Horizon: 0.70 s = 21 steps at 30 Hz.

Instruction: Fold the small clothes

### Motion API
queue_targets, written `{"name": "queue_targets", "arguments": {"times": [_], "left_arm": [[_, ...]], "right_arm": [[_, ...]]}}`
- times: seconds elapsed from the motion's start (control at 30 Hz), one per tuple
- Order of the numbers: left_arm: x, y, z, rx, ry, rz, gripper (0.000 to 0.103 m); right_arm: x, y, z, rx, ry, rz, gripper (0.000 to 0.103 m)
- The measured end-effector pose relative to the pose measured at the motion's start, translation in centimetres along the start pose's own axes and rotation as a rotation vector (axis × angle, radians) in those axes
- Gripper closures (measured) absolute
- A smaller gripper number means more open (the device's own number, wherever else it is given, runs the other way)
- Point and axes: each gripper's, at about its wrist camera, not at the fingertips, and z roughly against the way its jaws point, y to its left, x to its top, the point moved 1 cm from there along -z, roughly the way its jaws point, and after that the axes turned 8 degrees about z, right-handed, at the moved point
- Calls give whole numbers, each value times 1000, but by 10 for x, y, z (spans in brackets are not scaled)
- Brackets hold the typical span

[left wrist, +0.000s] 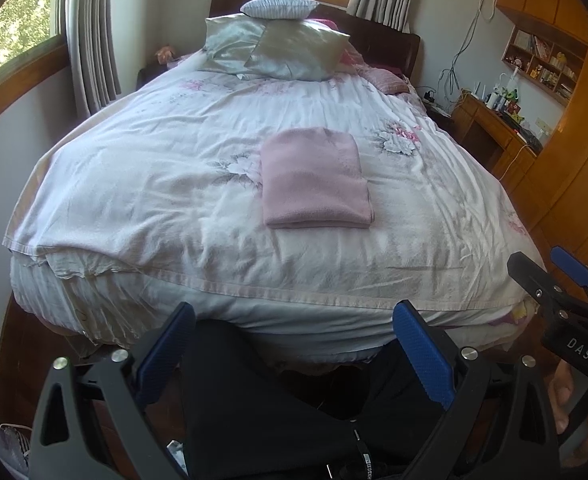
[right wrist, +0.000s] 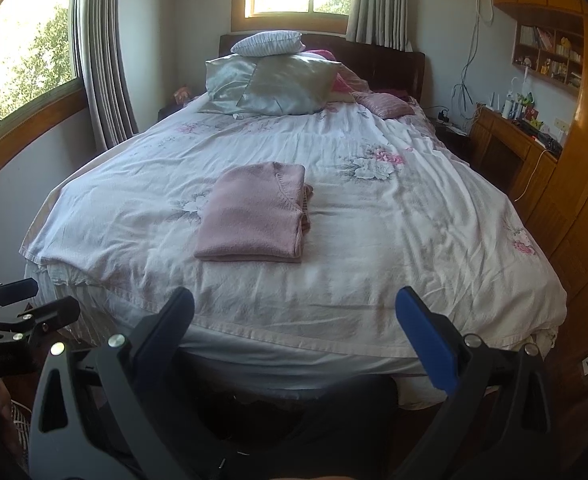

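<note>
A pink knitted garment (left wrist: 316, 178) lies folded into a neat rectangle on the middle of the floral bedspread (left wrist: 153, 168); the right wrist view shows the same pink garment (right wrist: 253, 218) left of centre. My left gripper (left wrist: 294, 344) is open and empty, held back off the foot of the bed, well short of the garment. My right gripper (right wrist: 294, 328) is open too, with nothing between its fingers, over the bed's near edge. Each gripper appears at the side of the other's view: the right gripper (left wrist: 550, 268) and the left gripper (right wrist: 33, 300).
Pillows (left wrist: 277, 44) are piled at the headboard. A wooden desk (left wrist: 494, 128) and wardrobe (left wrist: 574, 184) stand along the right wall, with shelves (right wrist: 550, 56) above. Curtained windows (right wrist: 33, 48) line the left and far walls. Dark trousers (left wrist: 273, 400) of the person show below the left gripper.
</note>
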Motion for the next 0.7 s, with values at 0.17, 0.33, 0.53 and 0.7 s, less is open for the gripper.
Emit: {"name": "queue_targets", "arguments": {"times": [0.17,0.33,0.53,0.7], "left_arm": [[0,2,-8,1,9,-2,4],[0,2,-10,2,10,-3,4],[1,3,-12,3,12,-5,4],[1,3,-13,4,14,-5,4]], "right_arm": [[-2,-1,-4,-4,3,-1,3],[-4,0,-6,-7,5,-1,3],[-3,0,-6,-5,7,0,3],[-3,0,-8,-5,6,0,3]]}}
